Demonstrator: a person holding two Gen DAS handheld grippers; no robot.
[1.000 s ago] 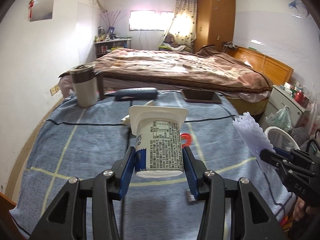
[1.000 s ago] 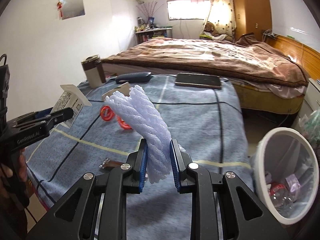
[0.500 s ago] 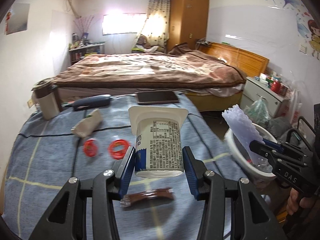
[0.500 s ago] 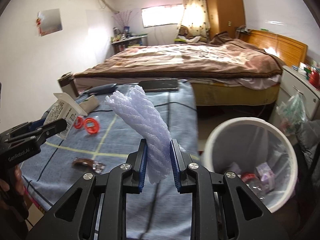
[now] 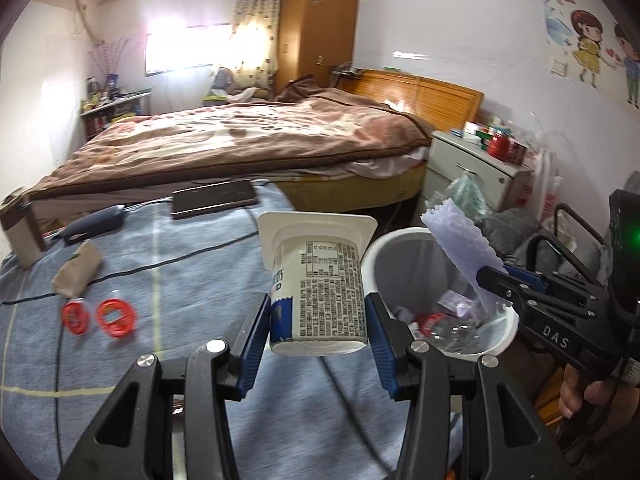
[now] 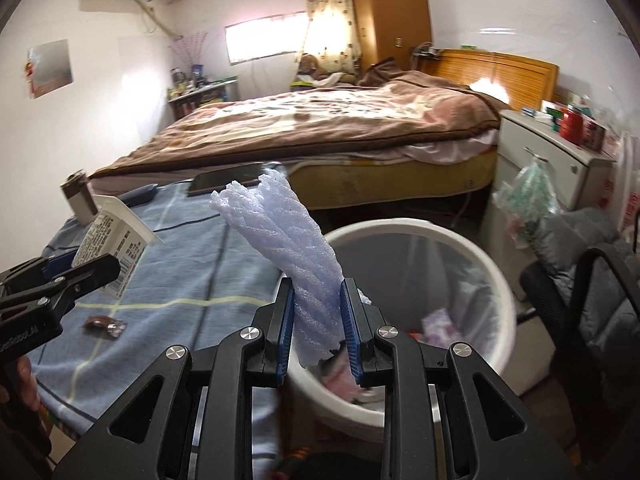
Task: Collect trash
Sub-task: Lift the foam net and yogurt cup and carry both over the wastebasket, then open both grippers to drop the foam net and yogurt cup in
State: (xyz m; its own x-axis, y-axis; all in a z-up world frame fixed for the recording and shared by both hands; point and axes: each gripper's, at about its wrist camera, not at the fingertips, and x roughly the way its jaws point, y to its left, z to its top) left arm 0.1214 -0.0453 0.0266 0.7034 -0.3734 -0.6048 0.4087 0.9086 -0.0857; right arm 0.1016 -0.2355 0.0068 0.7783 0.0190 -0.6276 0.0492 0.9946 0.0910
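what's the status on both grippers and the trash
Left gripper shut on yogurt cup. Right gripper shut on foam netting. White bin just ahead, path clear.

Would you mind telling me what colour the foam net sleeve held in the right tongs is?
Pale lavender foam net sleeve, clearest in the right wrist view.

Your yogurt cup [image 5: 318, 292] hides the near-left wall of the white bin [image 5: 404, 240] and a patch of the blue cloth behind it. The foam net [image 6: 288, 256] covers the bin's near rim in the right wrist view, and its lower end blurs into the trash below. What lies in the bin is too jumbled to name beyond a clear bottle [image 5: 452, 332]. The beige tumbler [image 5: 20, 226] is cut by the left edge. The small wrapper [image 6: 104, 325] is too small to read. Your right hand [image 5: 592, 396] shows only as fingers under its grip, near the frame's edge.
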